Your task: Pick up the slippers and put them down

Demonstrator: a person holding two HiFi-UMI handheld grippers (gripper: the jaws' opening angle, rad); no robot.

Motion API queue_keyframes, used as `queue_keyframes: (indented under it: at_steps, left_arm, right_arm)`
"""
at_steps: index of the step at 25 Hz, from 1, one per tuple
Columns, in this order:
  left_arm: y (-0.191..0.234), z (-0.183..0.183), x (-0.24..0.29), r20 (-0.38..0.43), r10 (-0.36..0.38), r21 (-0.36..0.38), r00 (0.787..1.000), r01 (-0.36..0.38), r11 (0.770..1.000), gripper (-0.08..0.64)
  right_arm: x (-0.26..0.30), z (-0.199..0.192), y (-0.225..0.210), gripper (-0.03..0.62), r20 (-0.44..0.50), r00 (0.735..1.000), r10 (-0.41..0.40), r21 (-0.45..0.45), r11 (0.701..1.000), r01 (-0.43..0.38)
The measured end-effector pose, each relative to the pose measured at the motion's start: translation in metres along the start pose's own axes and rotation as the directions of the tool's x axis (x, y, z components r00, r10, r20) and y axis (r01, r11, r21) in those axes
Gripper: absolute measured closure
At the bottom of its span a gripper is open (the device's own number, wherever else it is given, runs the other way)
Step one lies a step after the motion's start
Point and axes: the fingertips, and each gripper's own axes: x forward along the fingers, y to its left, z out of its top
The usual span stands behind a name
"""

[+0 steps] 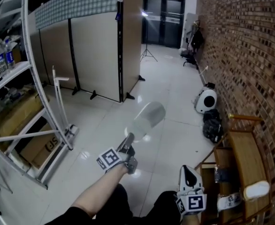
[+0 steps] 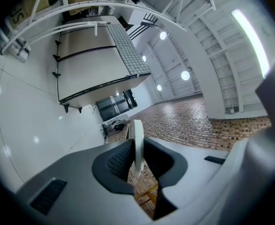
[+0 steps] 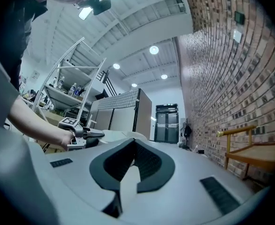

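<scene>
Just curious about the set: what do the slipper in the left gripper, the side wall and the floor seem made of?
The slipper looks pale, thin and matte, probably foam or soft fabric; motion blur leaves it open. The brick wall is bare reddish brick with visible mortar lines. The floor looks like glossy pale tiles, judging by lamp reflections and faint joints.

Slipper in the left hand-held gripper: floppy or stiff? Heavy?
Probably light: the slipper sticks out past the left hand-held gripper, held by one edge. Likely thin and bendy: edge-on it shows as a narrow strip between the pads. Might flap if swung.
</scene>
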Motion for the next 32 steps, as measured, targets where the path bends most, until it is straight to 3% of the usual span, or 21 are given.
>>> queue_keyframes:
  at_steps: [2, 8, 11, 12, 15, 18, 21, 25, 26, 28, 30, 32]
  left_arm:
    - [0.022, 0.002, -0.005, 0.022, 0.033, 0.017, 0.999, -0.033, 0.999, 0.503]
    - [0.088, -0.011, -0.017, 0.068, 0.099, -0.074, 0.993, -0.094, 0.993, 0.504]
    - [0.112, -0.026, -0.004, 0.119, 0.039, -0.132, 0.992, -0.023, 0.991, 0.505]
    - [0.125, -0.032, -0.003, 0.126, 0.048, -0.132, 0.991, -0.031, 0.991, 0.505]
    - [0.182, -0.057, -0.02, 0.109, 0.201, -0.128, 0.974, -0.186, 0.974, 0.505]
    - [0.225, -0.089, -0.052, 0.063, 0.345, -0.114, 0.936, -0.337, 0.935, 0.505]
    - [0.256, -0.116, -0.074, 0.037, 0.427, -0.132, 0.904, -0.419, 0.898, 0.504]
    - [0.293, -0.154, -0.091, -0.006, 0.495, -0.209, 0.869, -0.485, 0.849, 0.505]
    - [0.304, -0.163, -0.099, -0.009, 0.523, -0.252, 0.852, -0.508, 0.824, 0.505]
    - [0.328, -0.184, -0.119, -0.027, 0.601, -0.338, 0.799, -0.573, 0.747, 0.505]
    - [0.346, -0.205, -0.136, -0.068, 0.665, -0.359, 0.744, -0.64, 0.679, 0.505]
    - [0.359, -0.223, -0.147, -0.107, 0.699, -0.347, 0.707, -0.686, 0.64, 0.503]
  right_arm:
    - [0.014, -0.015, 0.0, 0.582, -0.026, 0.999, 0.023, 0.008, 1.0, -0.023]
    - [0.066, -0.06, -0.005, 0.583, -0.09, 0.992, 0.085, 0.038, 0.996, -0.082]
    - [0.097, -0.091, -0.015, 0.581, -0.115, 0.99, 0.085, 0.08, 0.994, -0.076]
    - [0.107, -0.103, -0.018, 0.583, -0.123, 0.989, 0.082, 0.1, 0.992, -0.07]
    - [0.128, -0.144, -0.019, 0.581, -0.16, 0.984, 0.083, 0.159, 0.986, -0.058]
    - [0.135, -0.182, -0.01, 0.581, -0.22, 0.968, 0.118, 0.205, 0.976, -0.073]
    - [0.154, -0.212, -0.001, 0.581, -0.264, 0.953, 0.15, 0.218, 0.972, -0.093]
    - [0.182, -0.243, 0.004, 0.582, -0.323, 0.937, 0.131, 0.274, 0.961, -0.04]
    - [0.185, -0.25, 0.005, 0.583, -0.338, 0.933, 0.125, 0.273, 0.962, -0.03]
    - [0.182, -0.271, 0.007, 0.583, -0.381, 0.916, 0.126, 0.252, 0.967, -0.028]
    - [0.176, -0.29, 0.005, 0.583, -0.425, 0.894, 0.145, 0.26, 0.965, -0.033]
    - [0.171, -0.303, 0.0, 0.582, -0.456, 0.876, 0.154, 0.297, 0.955, -0.013]
